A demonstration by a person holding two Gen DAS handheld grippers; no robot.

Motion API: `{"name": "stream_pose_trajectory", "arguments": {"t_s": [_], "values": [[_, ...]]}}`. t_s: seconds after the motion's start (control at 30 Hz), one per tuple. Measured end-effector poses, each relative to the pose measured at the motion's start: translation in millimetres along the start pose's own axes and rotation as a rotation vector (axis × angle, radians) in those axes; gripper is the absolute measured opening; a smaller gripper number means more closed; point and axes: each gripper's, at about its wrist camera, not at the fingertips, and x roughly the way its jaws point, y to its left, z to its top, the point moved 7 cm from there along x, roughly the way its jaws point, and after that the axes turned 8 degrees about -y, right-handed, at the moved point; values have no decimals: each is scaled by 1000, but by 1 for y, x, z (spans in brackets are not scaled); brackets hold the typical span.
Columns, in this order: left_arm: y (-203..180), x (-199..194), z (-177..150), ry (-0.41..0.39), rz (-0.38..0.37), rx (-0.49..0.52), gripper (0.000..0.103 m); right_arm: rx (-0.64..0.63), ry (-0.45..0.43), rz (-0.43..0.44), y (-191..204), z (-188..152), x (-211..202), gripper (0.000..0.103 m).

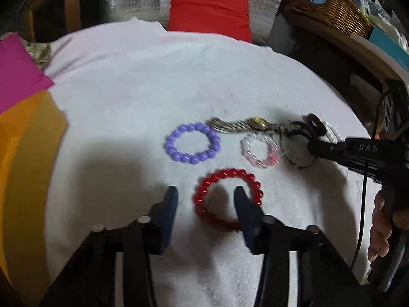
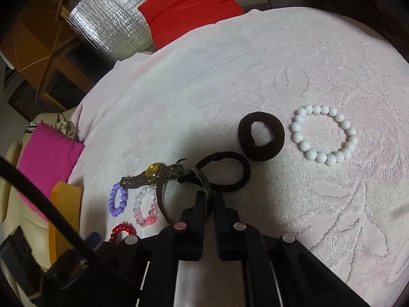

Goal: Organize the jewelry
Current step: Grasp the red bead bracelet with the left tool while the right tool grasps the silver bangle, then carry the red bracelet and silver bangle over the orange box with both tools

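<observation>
Grippers are both angling down at a pale pink towel [image 2: 294, 58] with a raised leafy pattern, where the jewelry is lying. Left gripper [image 1: 205, 197] is hovering with its dark blue fingers [image 1: 170, 202] partly apart, straddling the near-left arc of a red bead bracelet [image 1: 228, 199]: one finger is sitting outside the ring, the other is lying over its opening, and the pads are not pressing on the beads. Right gripper [image 2: 209, 199] is reaching in with its jaws drawn tight on a thin dark bangle [image 2: 163, 199], pinching the rim between the pads; a hand [image 1: 381, 232] is wrapping its handle at the edge of the left view. Glossy round beads are making up the purple bracelet [image 1: 193, 140], the white bracelet [image 2: 323, 134] and the red one, while the pale pink bracelet [image 1: 260, 149] is showing clear faceted beads. A metal-link watch [image 2: 153, 172] with a gold face is lying just behind the purple and pink rings. A thin black hair tie [image 2: 225, 171] is touching the bangle, and a thick fuzzy dark scrunchie [image 2: 260, 135] is sitting between it and the white beads. Motion blur is softening the left view; the red bracelet's near side is hiding behind a finger, and in the right view only its top edge is peeking out.
</observation>
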Motion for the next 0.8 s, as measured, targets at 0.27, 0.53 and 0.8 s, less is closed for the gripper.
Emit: {"name": "stream_pose_trajectory", "arguments": {"t_s": [0.27,0.53,0.8], "values": [[-4,7,-2,-5,-42,-6,10,25,-42,36,-8,5,-26,7],[-12,-21,6,-87,-38,17,9,53,-75,47,-21,7,-46,7],[-16,-72,22,-227,-65,18,9,14,-132,88,-8,7,-64,7]]}}
